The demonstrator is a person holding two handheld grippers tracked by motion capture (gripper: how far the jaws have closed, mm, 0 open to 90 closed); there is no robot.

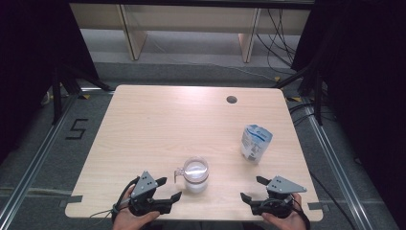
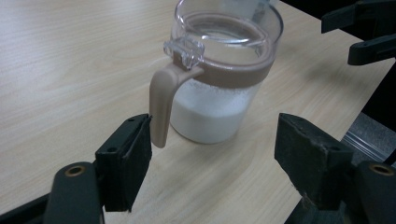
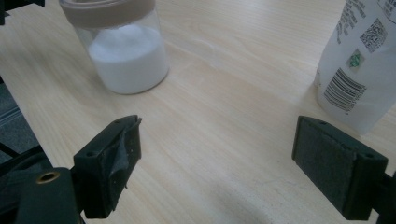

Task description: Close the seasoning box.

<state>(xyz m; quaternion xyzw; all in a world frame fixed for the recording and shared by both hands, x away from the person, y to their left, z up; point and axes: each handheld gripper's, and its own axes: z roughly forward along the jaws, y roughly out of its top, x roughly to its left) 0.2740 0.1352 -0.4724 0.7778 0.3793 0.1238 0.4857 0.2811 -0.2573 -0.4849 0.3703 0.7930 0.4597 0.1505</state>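
Note:
A clear jar [image 1: 196,175] with a tan band, a tan handle and white powder inside stands near the table's front edge. In the left gripper view the jar [image 2: 219,79] is just beyond the open jaws, and its handle [image 2: 161,107] hangs right by the left pad. My left gripper [image 1: 170,188] sits left of the jar, open and holding nothing. My right gripper [image 1: 251,188] stands open to the jar's right, over bare tabletop. A white pouch [image 1: 255,142] with blue print stands upright behind it. The right gripper view has the jar [image 3: 121,51] at upper left and the pouch [image 3: 359,65] at upper right.
The light wooden table [image 1: 158,124] has a round cable hole [image 1: 231,99] near its far edge. Black curtains and stand legs flank both sides. Cables lie on the floor at the far right. The right gripper's jaws [image 2: 364,32] appear at the top right of the left gripper view.

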